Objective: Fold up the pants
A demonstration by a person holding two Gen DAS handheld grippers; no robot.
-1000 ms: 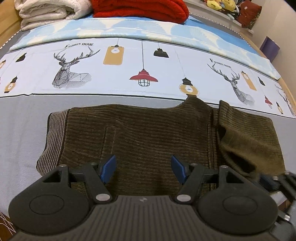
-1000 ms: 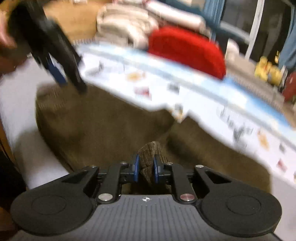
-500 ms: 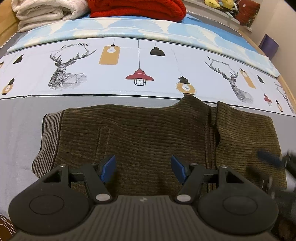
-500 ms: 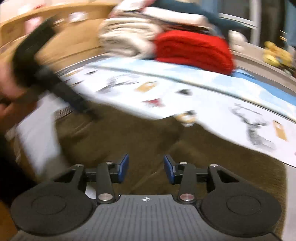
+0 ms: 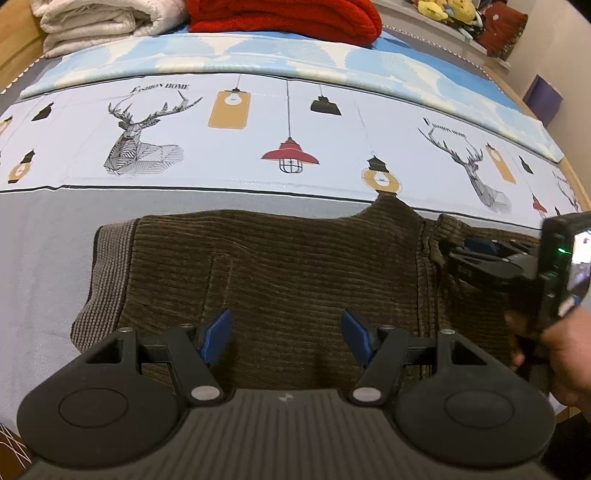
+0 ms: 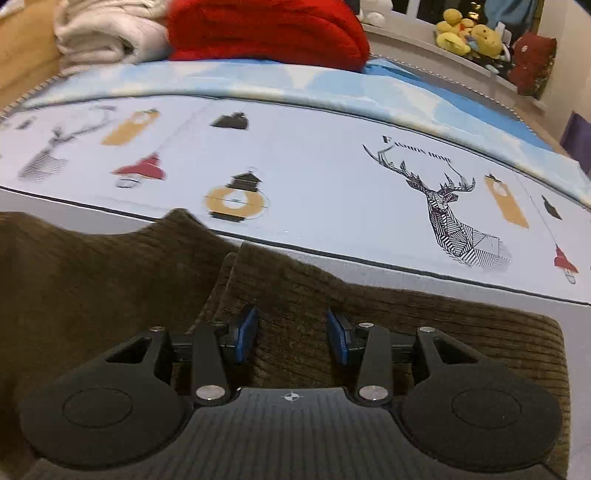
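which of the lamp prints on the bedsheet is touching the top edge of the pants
The round yellow lantern print: the pants' raised point reaches it. The red lamp and black shade sit clear.

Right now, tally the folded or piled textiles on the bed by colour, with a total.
Brown: 1, the corduroy pants lying on the near part of the bedsheet
Red: 1, the knit blanket at the far end
Cream: 1, the fleece blanket beside the red one
Total: 3

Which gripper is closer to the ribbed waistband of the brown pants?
Left. The left gripper hovers over the pants beside the waistband; the right gripper is over the opposite folded end.
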